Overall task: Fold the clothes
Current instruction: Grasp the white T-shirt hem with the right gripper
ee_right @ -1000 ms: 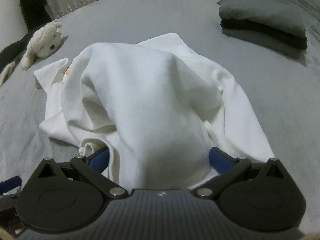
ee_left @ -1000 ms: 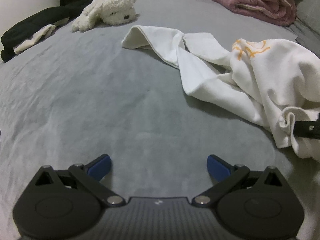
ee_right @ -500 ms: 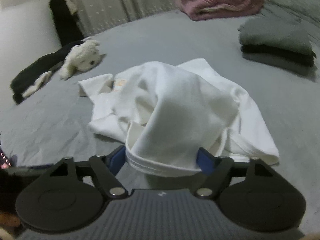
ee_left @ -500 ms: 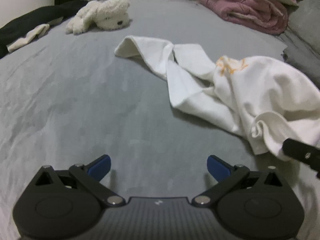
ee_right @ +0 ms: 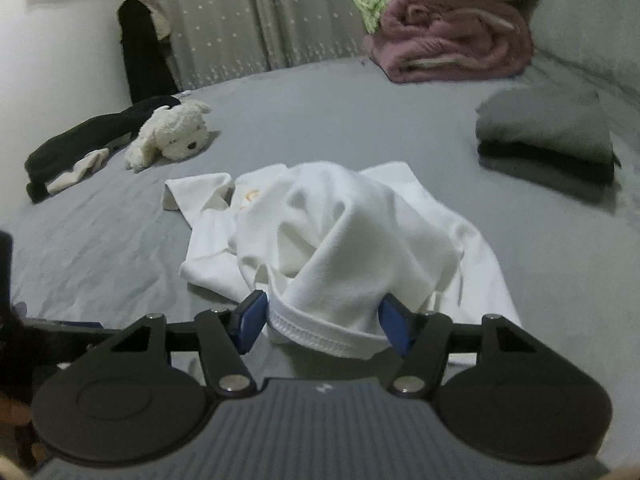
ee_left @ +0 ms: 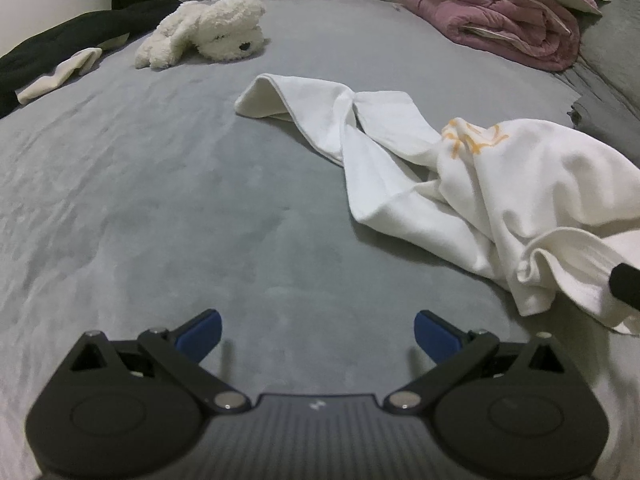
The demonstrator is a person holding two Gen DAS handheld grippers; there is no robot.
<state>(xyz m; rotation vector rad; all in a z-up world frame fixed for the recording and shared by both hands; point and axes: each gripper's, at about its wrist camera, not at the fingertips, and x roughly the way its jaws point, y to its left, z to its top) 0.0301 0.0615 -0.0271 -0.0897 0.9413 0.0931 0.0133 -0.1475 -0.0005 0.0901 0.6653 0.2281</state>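
A crumpled white T-shirt (ee_left: 500,184) with an orange print lies on the grey bed sheet (ee_left: 160,200), one sleeve stretched toward the far left. My left gripper (ee_left: 318,330) is open and empty, low over bare sheet, left of the shirt. My right gripper (ee_right: 324,320) is closed on the shirt's stitched hem (ee_right: 320,328) and lifts that edge, so the shirt (ee_right: 340,232) drapes away from it in a peak. A dark part of the right gripper (ee_left: 626,284) shows at the left wrist view's right edge.
A white plush dog (ee_left: 208,30) and black garment with white sock (ee_left: 60,60) lie at the far left. A rolled pink blanket (ee_right: 452,48) sits at the back. A folded grey and black stack (ee_right: 548,132) lies right of the shirt.
My right gripper's jaws narrowed onto the shirt hem and rose and drew back with it, pulling the cloth up. My left gripper stayed open and shifted a little.
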